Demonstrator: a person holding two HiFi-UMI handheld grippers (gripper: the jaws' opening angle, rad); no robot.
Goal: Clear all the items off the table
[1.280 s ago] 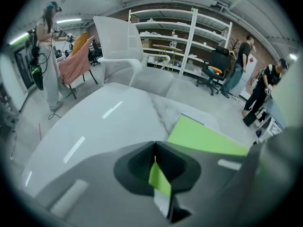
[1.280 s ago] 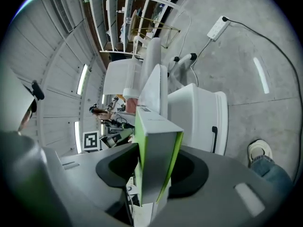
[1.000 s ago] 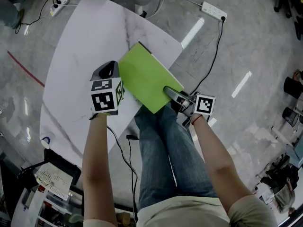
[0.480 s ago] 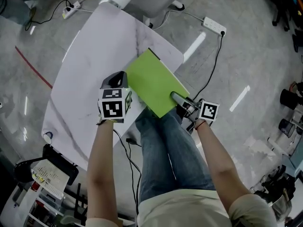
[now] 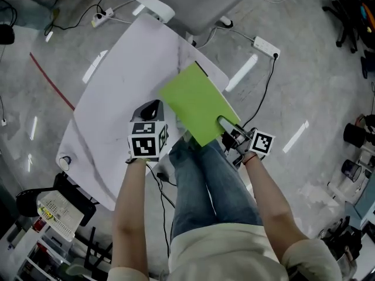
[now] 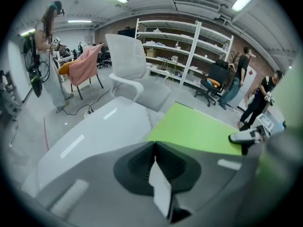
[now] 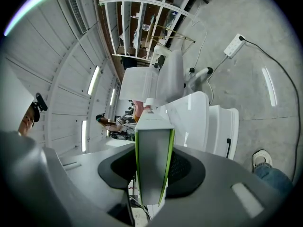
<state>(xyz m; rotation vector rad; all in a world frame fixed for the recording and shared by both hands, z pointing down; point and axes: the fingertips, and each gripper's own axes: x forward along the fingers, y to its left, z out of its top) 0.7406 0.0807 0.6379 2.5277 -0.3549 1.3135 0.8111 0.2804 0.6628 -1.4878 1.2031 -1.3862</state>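
Over the worktop's [image 5: 117, 98] near right edge, my right hand-held gripper [image 5: 225, 124] clamps the green book [image 5: 196, 101], the left hand-held gripper [image 5: 152, 106] shut and empty beside it; removal seems under way, next carrying it clear.

No words, numbers or brand names can be read anywhere; the only signs are black-and-white square markers on the left gripper's cube [image 5: 146, 145] and the right gripper's cube [image 5: 262, 143]
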